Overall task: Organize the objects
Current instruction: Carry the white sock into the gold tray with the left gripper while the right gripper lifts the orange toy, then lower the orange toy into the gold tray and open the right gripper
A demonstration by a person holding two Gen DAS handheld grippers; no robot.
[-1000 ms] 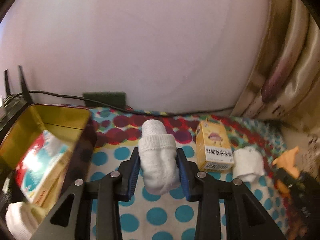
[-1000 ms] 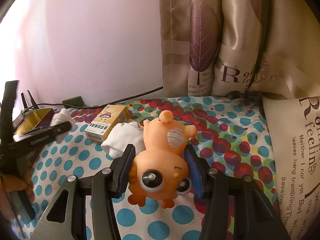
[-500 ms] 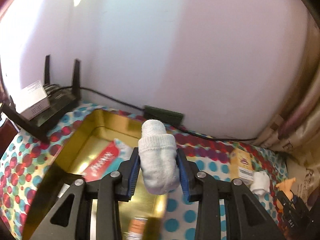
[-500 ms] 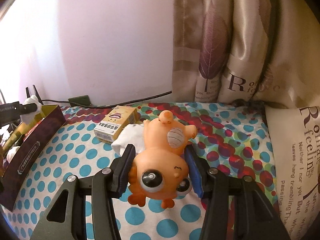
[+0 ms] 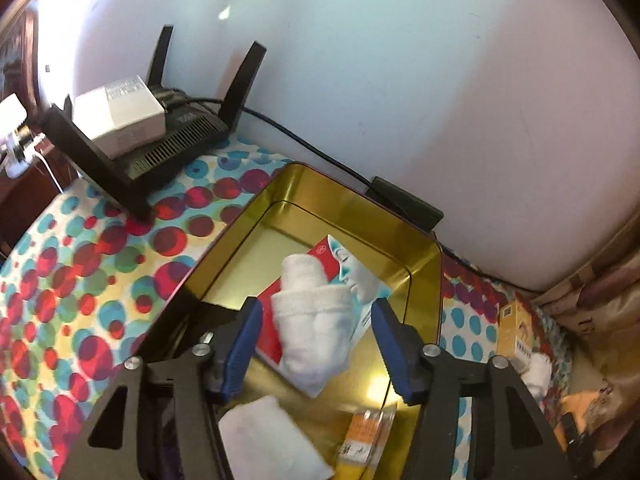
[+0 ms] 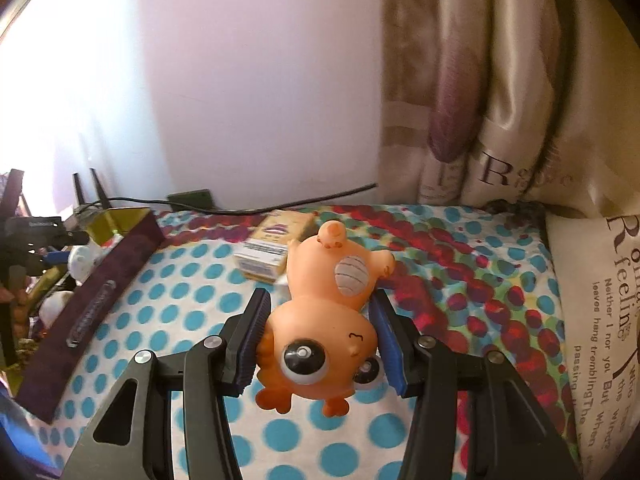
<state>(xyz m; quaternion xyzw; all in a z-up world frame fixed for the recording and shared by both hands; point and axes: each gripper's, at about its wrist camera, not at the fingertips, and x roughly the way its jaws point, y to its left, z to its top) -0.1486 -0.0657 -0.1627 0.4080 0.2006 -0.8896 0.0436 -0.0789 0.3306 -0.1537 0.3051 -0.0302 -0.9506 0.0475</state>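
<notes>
My left gripper is open above the gold tin box. The white rolled sock sits between the jaws without touching them, over a red and white packet in the box. Another white sock and an orange packet lie at the box's near end. My right gripper is shut on the orange toy figure, held upside down above the dotted cloth. The tin box also shows at the far left of the right wrist view.
A yellow carton lies on the dotted cloth; it also shows in the left wrist view beside a white sock. A black router with a white box stands left. A curtain and pillow are right.
My left gripper has moved further over the tin box and opened, letting go of the white sock. My right gripper still holds the toy, nearly unmoved.
</notes>
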